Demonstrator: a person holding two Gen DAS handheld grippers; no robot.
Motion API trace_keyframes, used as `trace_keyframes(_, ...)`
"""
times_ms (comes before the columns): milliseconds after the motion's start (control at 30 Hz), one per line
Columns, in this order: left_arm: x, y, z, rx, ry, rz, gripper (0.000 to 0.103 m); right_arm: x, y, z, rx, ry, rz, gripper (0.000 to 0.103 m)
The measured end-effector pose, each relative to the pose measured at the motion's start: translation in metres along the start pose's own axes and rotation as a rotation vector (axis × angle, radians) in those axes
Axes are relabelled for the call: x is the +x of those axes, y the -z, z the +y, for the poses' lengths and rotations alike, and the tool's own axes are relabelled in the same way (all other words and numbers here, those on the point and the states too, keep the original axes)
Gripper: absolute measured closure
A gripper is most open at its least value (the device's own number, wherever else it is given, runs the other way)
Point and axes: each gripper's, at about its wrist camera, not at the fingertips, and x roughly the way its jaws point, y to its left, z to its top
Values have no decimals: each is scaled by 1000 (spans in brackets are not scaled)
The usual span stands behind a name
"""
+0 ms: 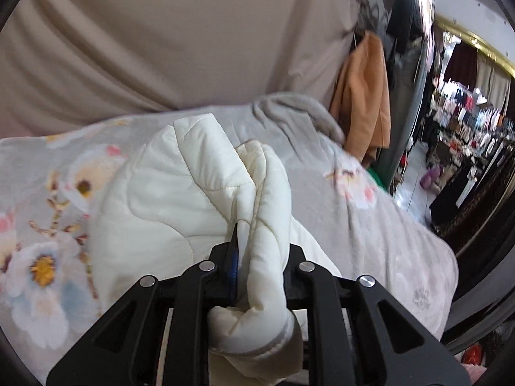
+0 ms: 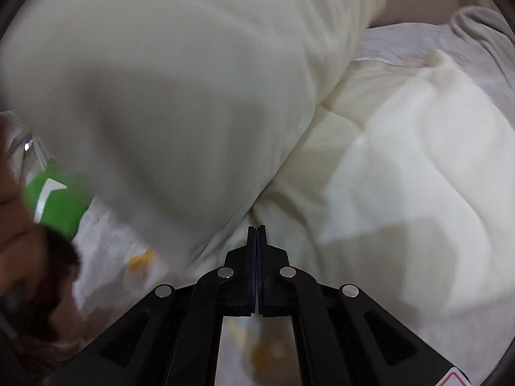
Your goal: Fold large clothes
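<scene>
— Where's the jacket?

— The cream quilted jacket (image 1: 167, 193) lies on the floral blanket (image 1: 42, 241) ahead of my left tongs (image 1: 257, 257), which pinch its cuffed sleeve (image 1: 264, 289). My right tongs (image 2: 256, 234) are closed, empty, beside it.

— Advice?

— I'd carry the sleeve flat across the body.

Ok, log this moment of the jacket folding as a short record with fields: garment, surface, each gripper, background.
garment: cream quilted padded jacket, bunched on the bed
surface: grey floral fleece blanket
left gripper: shut on a folded cuff end of the jacket, which fills the gap between its fingers
right gripper: shut, nothing between its fingers, beside the jacket body
background: beige draped curtain, orange hanging coat, shop racks of clothes
view quality: right wrist view blurred on its left side
</scene>
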Motion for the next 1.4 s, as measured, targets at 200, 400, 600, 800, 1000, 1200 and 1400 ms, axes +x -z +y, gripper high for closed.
trace_keyframes(200,72,28,-33,55,-42,108,84,-68,39,-46,150,62,-82,93)
trace_keyframes(400,107,53,-51,99,-118,135,79,-112,44,-78,230,113,-179,92)
trace_keyframes(600,65,44,-59,128,-56,94,53,-140,31,-79,199,161,-246,63)
trace_keyframes(800,-39,43,-18,59,-82,-26,13,-163,6,-62,90,167,-320,31)
trace_keyframes(1000,-55,101,34,15,-295,95,13,-141,-31,-39,59,43,-263,22)
trace_keyframes(1200,-25,132,57,-10,-375,155,12,-83,-50,-15,-20,138,-145,62)
trace_keyframes(1400,-22,117,52,-28,-260,122,12,-120,-43,-30,49,21,-248,86)
